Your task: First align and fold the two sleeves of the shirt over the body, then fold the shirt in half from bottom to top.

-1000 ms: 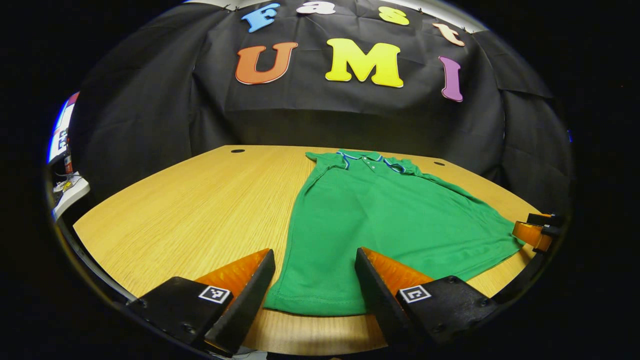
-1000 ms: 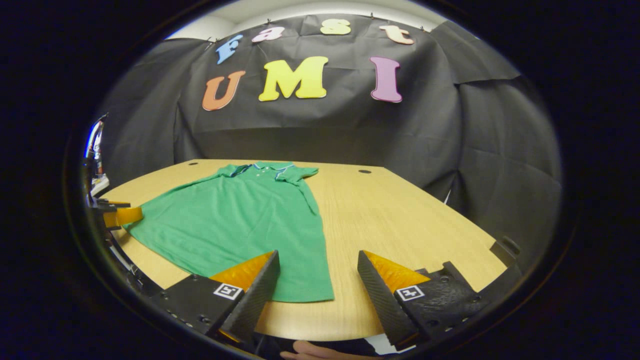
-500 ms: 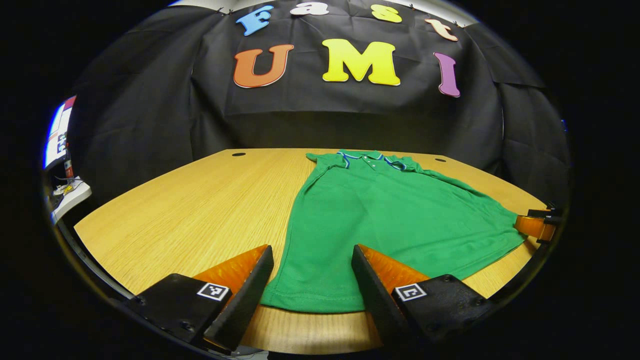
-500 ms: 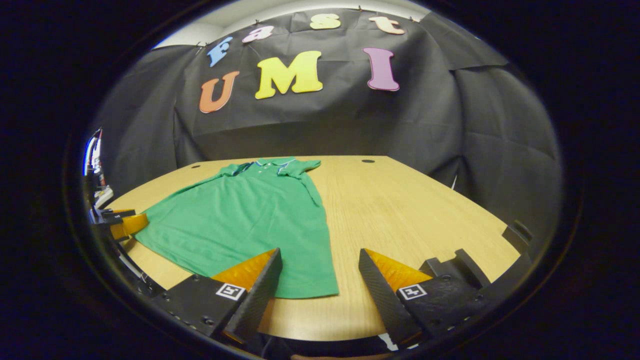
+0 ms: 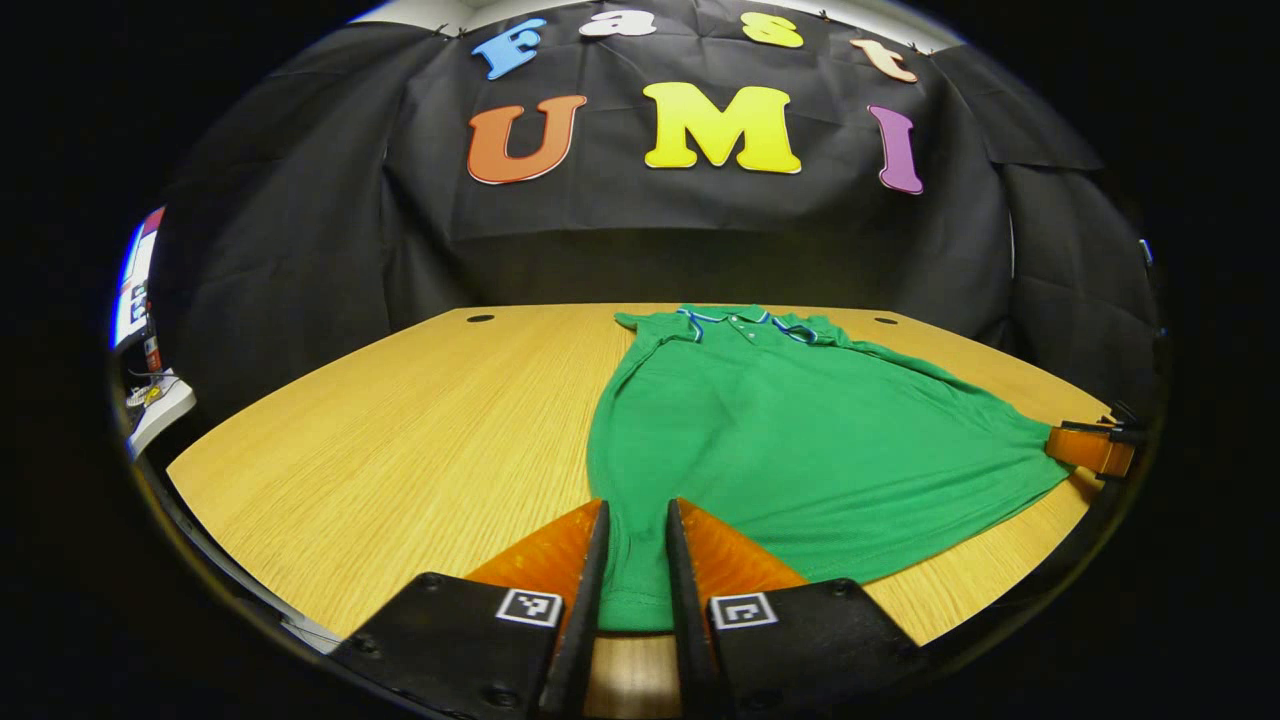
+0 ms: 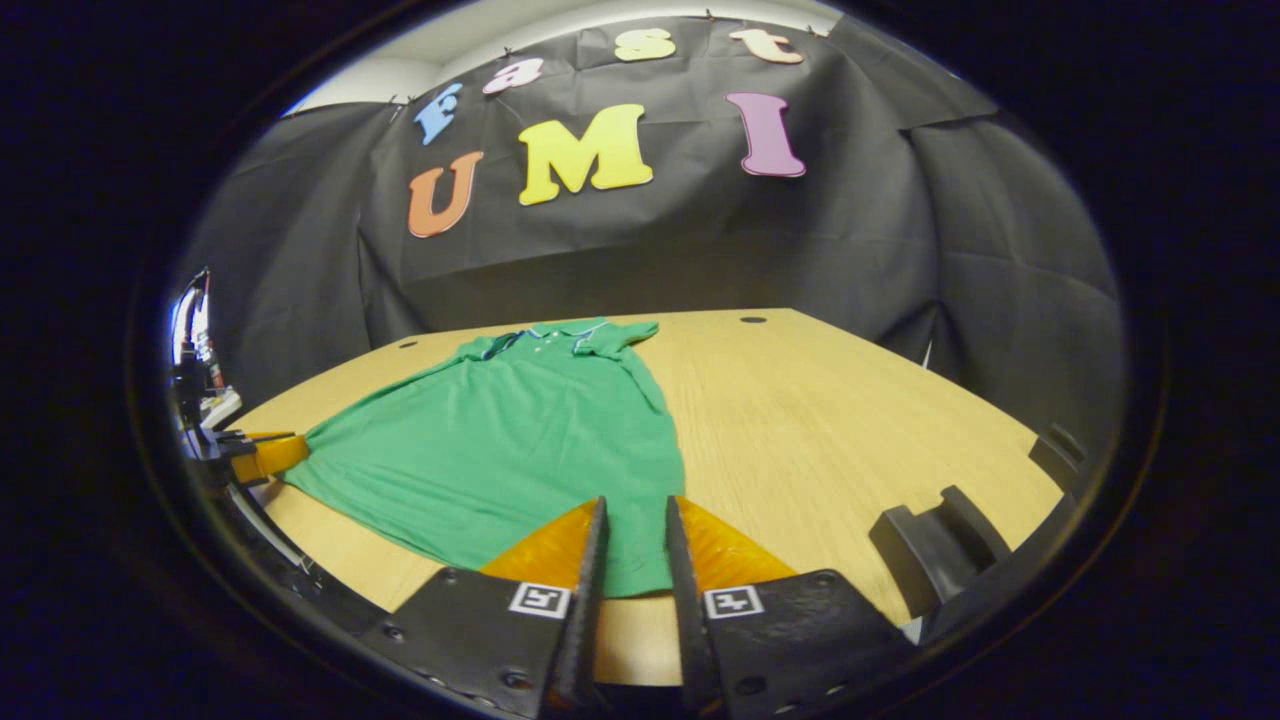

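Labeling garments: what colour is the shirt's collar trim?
Blue and white trim on a green shirt; left gripper view.

Wood table (image 5: 400,430) w/ two cable holes (image 5: 480,318), black cloth wall (image 5: 300,250) behind.

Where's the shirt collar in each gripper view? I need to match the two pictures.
Left gripper view: the collar lies at the table's far edge, just right of centre.
Right gripper view: the collar lies at the far edge, left of centre.
Shared landmark: the green shirt on the wooden table.

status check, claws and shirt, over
Left claw shut on shirt hem corner. Right claw shut on the other hem corner. Shirt flat on table, sleeves folded in. Nothing in the way.
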Tool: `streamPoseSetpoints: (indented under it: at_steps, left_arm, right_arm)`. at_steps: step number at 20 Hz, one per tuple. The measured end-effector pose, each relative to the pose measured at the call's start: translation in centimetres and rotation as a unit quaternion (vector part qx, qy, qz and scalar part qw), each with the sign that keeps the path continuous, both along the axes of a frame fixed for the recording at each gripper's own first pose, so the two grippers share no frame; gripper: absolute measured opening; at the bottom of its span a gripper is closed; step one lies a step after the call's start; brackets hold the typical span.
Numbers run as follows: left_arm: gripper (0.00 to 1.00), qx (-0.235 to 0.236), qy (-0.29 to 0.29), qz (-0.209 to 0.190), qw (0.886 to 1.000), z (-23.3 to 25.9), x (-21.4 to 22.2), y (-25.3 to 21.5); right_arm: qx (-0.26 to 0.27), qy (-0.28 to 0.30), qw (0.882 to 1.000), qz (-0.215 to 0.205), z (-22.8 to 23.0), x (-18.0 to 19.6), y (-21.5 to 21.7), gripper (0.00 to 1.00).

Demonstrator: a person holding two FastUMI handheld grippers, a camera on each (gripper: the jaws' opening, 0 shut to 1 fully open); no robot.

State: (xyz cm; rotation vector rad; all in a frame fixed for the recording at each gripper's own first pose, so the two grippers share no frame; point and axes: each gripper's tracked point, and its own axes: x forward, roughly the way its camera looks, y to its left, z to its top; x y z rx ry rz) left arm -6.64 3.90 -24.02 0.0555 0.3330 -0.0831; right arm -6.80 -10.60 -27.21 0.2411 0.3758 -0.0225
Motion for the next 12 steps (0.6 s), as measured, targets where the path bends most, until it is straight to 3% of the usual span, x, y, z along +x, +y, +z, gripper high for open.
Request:
streamPoseSetpoints:
  at_steps: [1, 2, 3, 4, 6, 12]
  left_arm:
    - [0.37, -0.008, 0.001, -0.003, 1.0, 0.0, 0.1, -0.4]
    - [0.26, -0.018, -0.002, -0.003, 1.0, 0.1, 0.3, -0.7]
    - [0.2, -0.026, -0.004, 0.003, 1.0, 0.3, 0.7, -0.8]
    - [0.13, -0.031, -0.003, 0.001, 1.0, 0.3, 0.9, -1.2]
    - [0.12, -0.035, 0.0, -0.004, 0.999, 0.3, 1.3, -1.9]
    - [0.11, -0.021, -0.036, -0.006, 0.999, 4.3, 1.9, -2.2]
  right_arm:
    - [0.017, -0.002, 1.0, -0.005, 0.0, 0.2, 0.0, 0.29]
    - [0.03, -0.003, 1.0, -0.006, 0.0, 0.2, 0.0, 0.11]
    - [0.033, -0.002, 0.999, -0.005, 0.1, 0.3, 0.0, 0.06]
    - [0.029, -0.007, 1.0, -0.004, 0.2, 0.4, 0.0, 0.06]
    - [0.023, -0.005, 1.0, 0.002, 0.4, 0.5, 0.1, 0.0]
    - [0.038, -0.017, 0.999, 0.002, 3.0, 1.6, -0.8, 0.0]
